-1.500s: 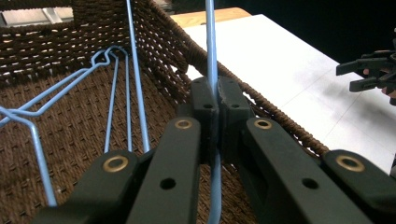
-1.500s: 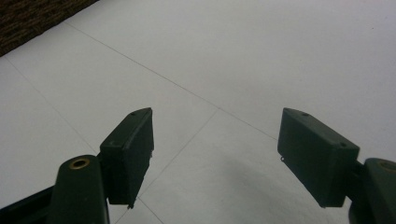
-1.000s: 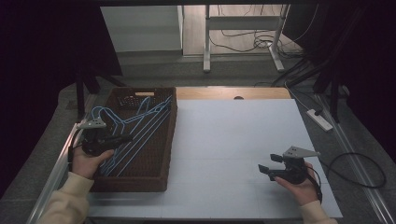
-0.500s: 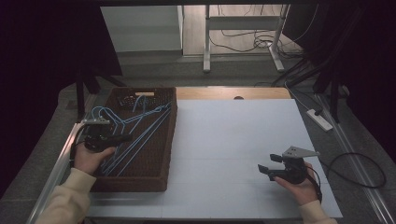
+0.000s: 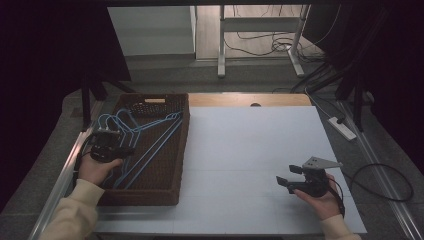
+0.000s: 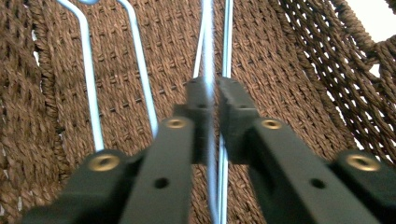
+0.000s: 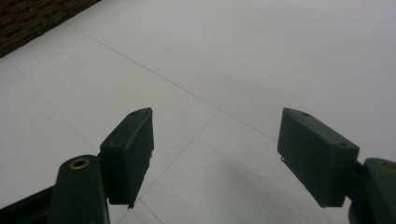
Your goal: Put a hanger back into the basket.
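Left jaws: I am easing my left gripper (image 6: 212, 100) apart; pads nearly together, blue hanger wire (image 6: 208, 51) running between them.
Right jaws: I am holding my right gripper (image 7: 215, 158) wide open, nothing between, above white table (image 7: 261, 56).
Hangers: lying inside brown woven basket (image 5: 181, 150), left of table.

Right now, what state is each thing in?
Left gripper: jaws just opening, narrow gap, a hanger wire between them.
Right gripper: open, empty, over the white table.
Hangers: lying flat in the basket.
Basket: upright on the table.
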A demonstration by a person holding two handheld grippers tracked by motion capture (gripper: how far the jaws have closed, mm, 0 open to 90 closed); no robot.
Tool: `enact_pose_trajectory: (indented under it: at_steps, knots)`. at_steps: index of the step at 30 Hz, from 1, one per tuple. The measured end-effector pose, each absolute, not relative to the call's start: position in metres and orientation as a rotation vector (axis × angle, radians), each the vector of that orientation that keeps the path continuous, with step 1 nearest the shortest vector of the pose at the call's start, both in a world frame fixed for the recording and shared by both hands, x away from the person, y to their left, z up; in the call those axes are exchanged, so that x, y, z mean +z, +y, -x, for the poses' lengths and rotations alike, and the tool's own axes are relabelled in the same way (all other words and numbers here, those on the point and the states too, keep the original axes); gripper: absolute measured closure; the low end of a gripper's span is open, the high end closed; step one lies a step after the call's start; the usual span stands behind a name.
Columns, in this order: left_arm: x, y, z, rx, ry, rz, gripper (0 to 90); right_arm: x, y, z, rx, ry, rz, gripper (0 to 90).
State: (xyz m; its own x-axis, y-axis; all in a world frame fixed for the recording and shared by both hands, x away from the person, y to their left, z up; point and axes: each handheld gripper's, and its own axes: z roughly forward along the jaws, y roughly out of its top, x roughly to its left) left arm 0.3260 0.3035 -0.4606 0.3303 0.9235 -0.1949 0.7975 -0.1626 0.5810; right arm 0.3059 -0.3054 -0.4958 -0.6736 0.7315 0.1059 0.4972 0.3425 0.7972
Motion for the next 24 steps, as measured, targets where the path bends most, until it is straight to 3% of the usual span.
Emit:
enact_pose_trajectory:
  at_steps: [1, 8, 12, 24]
  knots:
    - [-0.46, 0.303, -0.325, 0.29, 1.502, -1.991, 64.8, -0.496, -0.305, -0.306, 1.243, 2.338, -1.1, 27.4]
    - [-0.448, 0.302, -0.316, 0.346, 1.412, -1.899, 39.3, -0.495, -0.306, -0.306, 1.244, 2.336, -1.101, 27.4]
    - [-0.441, 0.298, -0.31, 0.354, 1.354, -1.851, 34.6, -0.495, -0.306, -0.306, 1.244, 2.337, -1.101, 27.4]
    - [-0.422, 0.274, -0.285, 0.38, 1.165, -1.804, 31.5, -0.496, -0.306, -0.309, 1.257, 2.342, -1.097, 27.4]
